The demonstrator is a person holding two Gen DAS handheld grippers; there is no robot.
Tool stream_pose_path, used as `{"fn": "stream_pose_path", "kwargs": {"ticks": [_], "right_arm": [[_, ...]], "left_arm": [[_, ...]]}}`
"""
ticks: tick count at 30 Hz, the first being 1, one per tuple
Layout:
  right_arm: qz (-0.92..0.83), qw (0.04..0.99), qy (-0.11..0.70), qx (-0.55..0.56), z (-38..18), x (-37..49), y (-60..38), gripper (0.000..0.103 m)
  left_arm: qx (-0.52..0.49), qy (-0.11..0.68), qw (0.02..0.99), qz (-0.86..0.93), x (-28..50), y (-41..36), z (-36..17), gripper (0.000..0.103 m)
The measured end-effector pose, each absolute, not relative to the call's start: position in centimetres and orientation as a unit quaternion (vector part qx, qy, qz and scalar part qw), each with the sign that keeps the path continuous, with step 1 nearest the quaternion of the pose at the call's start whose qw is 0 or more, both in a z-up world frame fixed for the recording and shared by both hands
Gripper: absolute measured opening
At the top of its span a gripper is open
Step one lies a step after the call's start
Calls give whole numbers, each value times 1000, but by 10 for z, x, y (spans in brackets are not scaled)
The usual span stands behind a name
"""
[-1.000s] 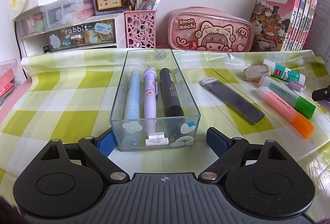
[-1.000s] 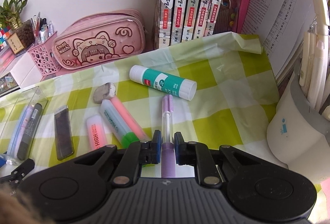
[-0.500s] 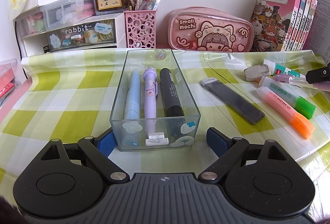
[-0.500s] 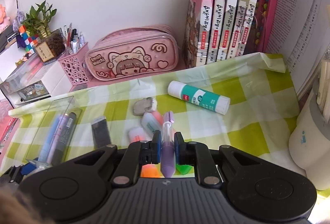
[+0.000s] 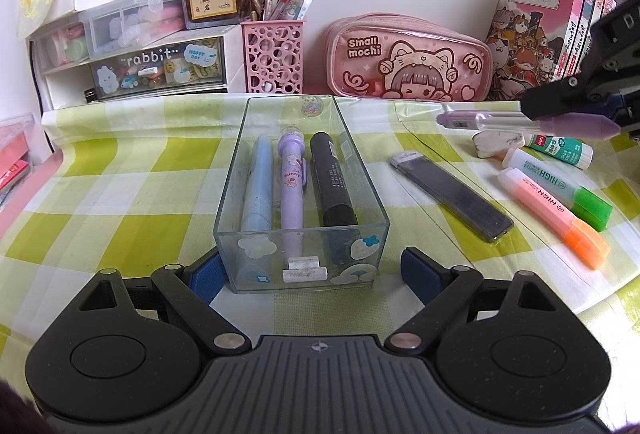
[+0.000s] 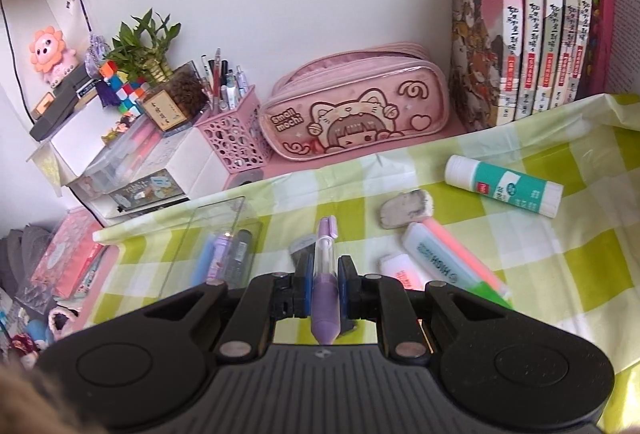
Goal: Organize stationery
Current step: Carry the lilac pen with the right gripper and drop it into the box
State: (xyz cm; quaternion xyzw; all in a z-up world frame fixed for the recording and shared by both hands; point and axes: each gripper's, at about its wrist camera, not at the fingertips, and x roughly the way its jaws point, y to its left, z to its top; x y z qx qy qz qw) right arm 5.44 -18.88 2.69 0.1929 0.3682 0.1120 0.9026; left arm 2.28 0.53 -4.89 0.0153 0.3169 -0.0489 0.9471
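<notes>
Right gripper (image 6: 323,274) clamped tight on purple pen (image 6: 326,274), blue pads (image 6: 344,276) pressed to either side of its barrel, pointed end toward the camera, cap end forward. Pen held level in the air above the checked cloth (image 5: 120,174), well off it, cap (image 5: 450,119) aimed toward the clear box (image 5: 302,234) but short of its right wall. Seen from the left wrist, right gripper (image 5: 576,106) at the far right edge, above the eraser (image 5: 498,143) and glue stick (image 5: 560,150).

Left gripper (image 5: 308,270) spread wide, holding nothing, low on the cloth with one blue pad (image 5: 206,270) just beside the near left corner of the box and the other (image 5: 420,272) near its right corner; contact with the glass not clear.

Inside the box, lying lengthwise side by side: blue pen (image 5: 256,186) at left, lilac pen (image 5: 292,186) in the middle, black marker (image 5: 332,182) at right.

Loose on the cloth right of the box: black lead case (image 5: 452,190) set diagonally, then pink highlighter (image 5: 552,210) and green highlighter (image 5: 560,186) side by side, touching or nearly so. Eraser and glue stick behind them.

Along the wall: drawer unit (image 5: 156,66), pink pen cup (image 5: 274,58), pink pencil case (image 5: 408,62), row of books (image 5: 532,34).
</notes>
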Motion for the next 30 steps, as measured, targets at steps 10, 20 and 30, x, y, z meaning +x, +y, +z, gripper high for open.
{"fn": "stream_pose_path", "kwargs": {"ticks": [10, 20, 30], "right_arm": [[161, 866, 387, 274, 21, 84, -158, 18], [168, 873, 402, 219, 32, 118, -117, 18], [178, 851, 447, 208, 15, 141, -94, 18]], "left_arm": [[15, 317, 947, -49, 23, 5, -49, 88], [15, 316, 947, -50, 20, 3, -50, 87], [15, 316, 947, -50, 21, 2, -50, 86]]}}
